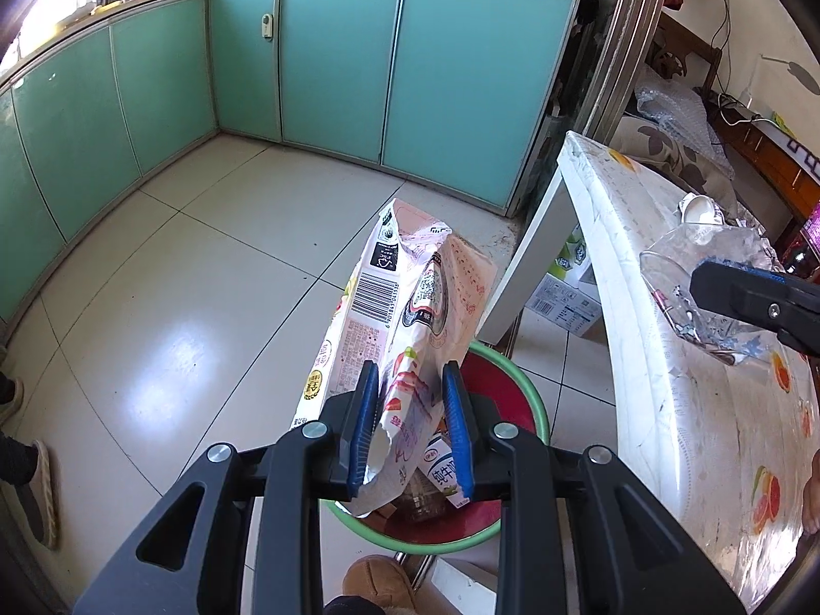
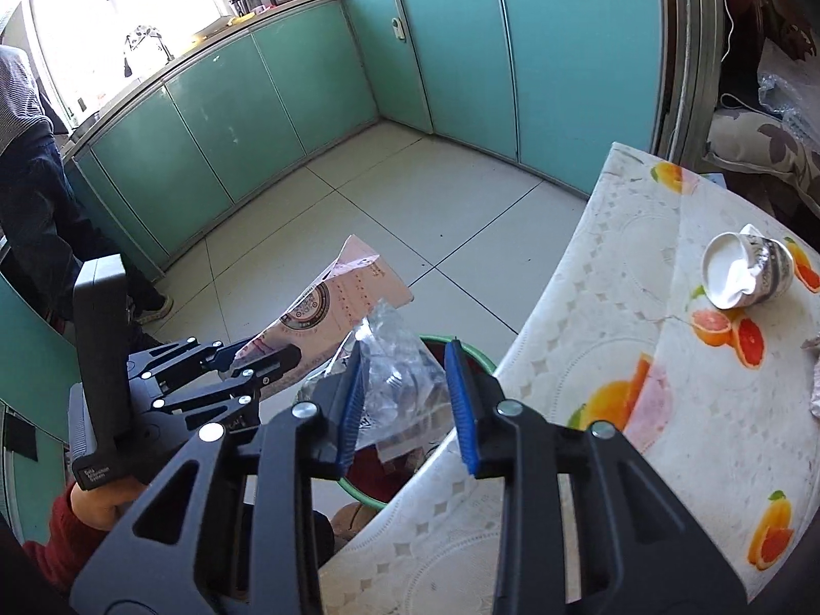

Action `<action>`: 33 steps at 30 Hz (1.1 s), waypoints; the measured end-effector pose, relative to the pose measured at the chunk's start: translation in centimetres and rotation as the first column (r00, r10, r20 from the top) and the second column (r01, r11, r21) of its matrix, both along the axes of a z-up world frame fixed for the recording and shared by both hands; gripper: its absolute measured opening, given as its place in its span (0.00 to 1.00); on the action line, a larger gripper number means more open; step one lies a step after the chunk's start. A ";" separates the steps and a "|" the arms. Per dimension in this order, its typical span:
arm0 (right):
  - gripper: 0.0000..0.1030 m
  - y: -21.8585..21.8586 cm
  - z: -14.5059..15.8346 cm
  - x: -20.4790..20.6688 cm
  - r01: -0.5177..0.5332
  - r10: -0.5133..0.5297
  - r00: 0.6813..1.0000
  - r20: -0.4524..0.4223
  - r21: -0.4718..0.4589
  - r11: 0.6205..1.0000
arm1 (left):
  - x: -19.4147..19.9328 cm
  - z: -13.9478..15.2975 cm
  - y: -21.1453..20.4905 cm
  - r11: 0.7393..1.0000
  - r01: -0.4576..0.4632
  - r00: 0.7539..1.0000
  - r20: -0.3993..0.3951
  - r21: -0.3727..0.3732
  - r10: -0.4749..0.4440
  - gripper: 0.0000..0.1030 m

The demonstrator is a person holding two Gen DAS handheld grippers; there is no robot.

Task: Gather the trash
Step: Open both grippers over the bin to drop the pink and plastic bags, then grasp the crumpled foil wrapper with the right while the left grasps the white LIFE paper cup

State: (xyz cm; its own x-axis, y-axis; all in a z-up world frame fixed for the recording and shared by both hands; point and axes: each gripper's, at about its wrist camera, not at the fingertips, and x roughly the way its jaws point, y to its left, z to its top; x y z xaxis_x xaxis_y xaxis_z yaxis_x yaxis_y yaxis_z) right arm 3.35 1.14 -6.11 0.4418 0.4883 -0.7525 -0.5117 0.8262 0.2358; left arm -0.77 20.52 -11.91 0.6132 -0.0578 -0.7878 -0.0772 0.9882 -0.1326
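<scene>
Trash is going into a red bin (image 1: 517, 394) with a green rim that sits on the floor (image 1: 215, 256), just beside the left edge of the table (image 1: 646, 338); the left gripper (image 1: 410, 420) is over the bin with its blue fingers (image 1: 365, 425) a little apart; a pink and white bag (image 1: 405, 307) stands between them and touches both, so the fingers seem to pinch it; the bag's top sticks up high and its bottom dips into the bin; a small milk box (image 1: 445, 474) lies inside the bin under it.

The right gripper (image 2: 405, 405) is by the table's left edge, above the bin (image 2: 461, 348); its fingers (image 2: 460, 410) are open wide; a clear crinkly wrapper (image 2: 394, 374) hangs between them, close to the left one, and I cannot tell if it is held; the bag (image 2: 338, 307) and the left gripper (image 2: 266, 364) show to its left.

A crushed paper cup (image 2: 743, 271) lies on its side near the far end of the table, well apart from the bin; green cupboards (image 1: 333, 61) line the far wall.
</scene>
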 end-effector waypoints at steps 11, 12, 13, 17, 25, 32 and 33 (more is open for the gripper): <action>0.57 -2.5 -0.1 0.6 0.073 -0.073 0.997 0.003 0.055 0.996 | 0.1 0.0 0.8 1.000 -0.017 1.000 0.011 -0.021 0.017 0.55; 0.59 -3.4 0.2 0.4 0.096 -0.097 0.995 0.024 0.046 0.994 | 0.1 0.0 0.5 1.000 -0.008 1.000 0.012 -0.021 0.008 0.56; 0.63 -4.2 0.5 0.3 0.119 -0.121 0.992 0.044 0.036 0.992 | 0.1 0.0 0.4 1.000 -0.001 1.000 0.015 -0.020 0.001 0.58; 0.71 -9.5 1.8 0.1 0.268 -0.264 0.951 0.158 -0.004 0.963 | -0.1 0.4 -0.4 1.000 0.020 0.999 0.031 -0.015 -0.019 0.63; 0.74 -22.1 1.9 2.7 0.565 -0.536 0.815 0.221 -0.094 0.820 | 0.3 1.2 -2.3 0.999 0.039 0.998 0.053 -0.024 -0.038 0.64; 0.76 -26.8 -0.3 5.3 0.578 -0.556 0.815 0.163 -0.173 0.797 | 1.0 1.8 -5.6 0.996 0.088 0.994 0.063 -0.006 -0.088 0.67; 0.76 -27.1 -0.8 5.9 0.567 -0.548 0.824 0.146 -0.179 0.804 | 1.1 1.9 -6.1 0.995 0.097 0.993 0.064 0.000 -0.097 0.68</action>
